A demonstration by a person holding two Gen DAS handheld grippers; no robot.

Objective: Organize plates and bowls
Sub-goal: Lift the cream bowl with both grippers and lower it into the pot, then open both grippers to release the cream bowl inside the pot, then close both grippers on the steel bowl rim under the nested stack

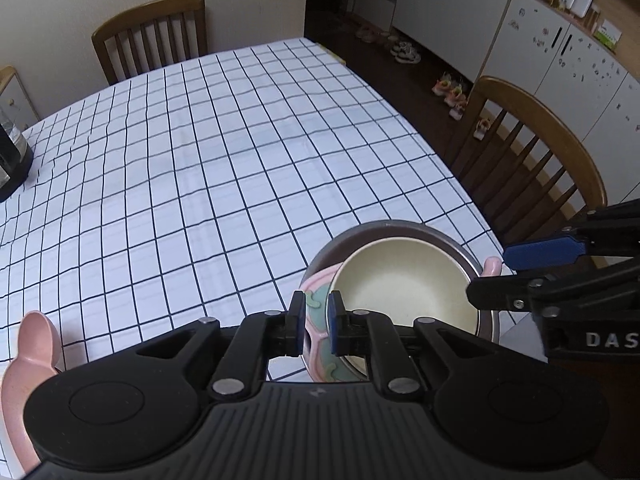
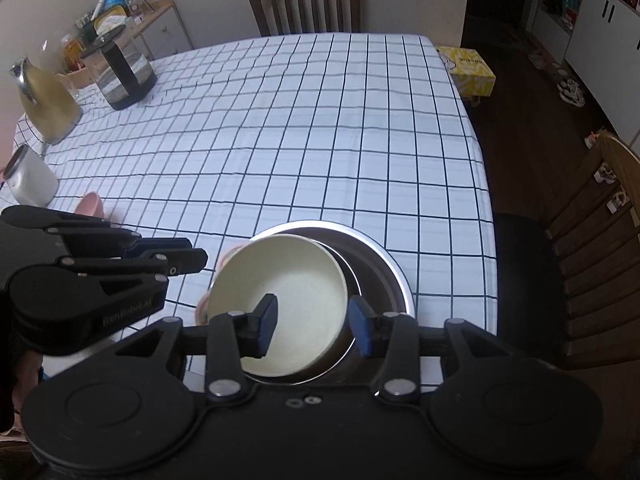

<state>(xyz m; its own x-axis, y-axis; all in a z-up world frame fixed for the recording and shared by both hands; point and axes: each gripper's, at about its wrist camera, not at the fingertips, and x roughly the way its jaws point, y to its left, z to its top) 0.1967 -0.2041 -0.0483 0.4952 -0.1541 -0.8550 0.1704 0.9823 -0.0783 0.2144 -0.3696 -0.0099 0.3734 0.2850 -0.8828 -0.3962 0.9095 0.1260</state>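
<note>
Near the table's front right edge a steel bowl (image 1: pixel 400 225) (image 2: pixel 386 254) holds a tilted pink bowl with green patches (image 1: pixel 316 348) (image 2: pixel 202 304), and a cream bowl (image 1: pixel 400 280) (image 2: pixel 288 280) is nested inside that. My left gripper (image 1: pixel 316 300) (image 2: pixel 198 252) hovers at the pink bowl's left side. Its pads are nearly together and the bowl's wall shows through the slit; I see nothing clamped. My right gripper (image 2: pixel 314 304) (image 1: pixel 490 274) is open and straddles the cream bowl's right rim without touching it. One finger is over the bowl's inside, the other over the steel bowl.
A checked cloth (image 1: pixel 200 160) covers the table. A pink dish with a rounded ear (image 1: pixel 36 336) (image 2: pixel 90 204) lies at the front left. A kettle (image 2: pixel 124 76), a glass jug (image 2: pixel 48 108) and a white jar (image 2: pixel 32 184) stand at the far left. Chairs (image 1: pixel 540 160) (image 2: pixel 304 4) flank the table.
</note>
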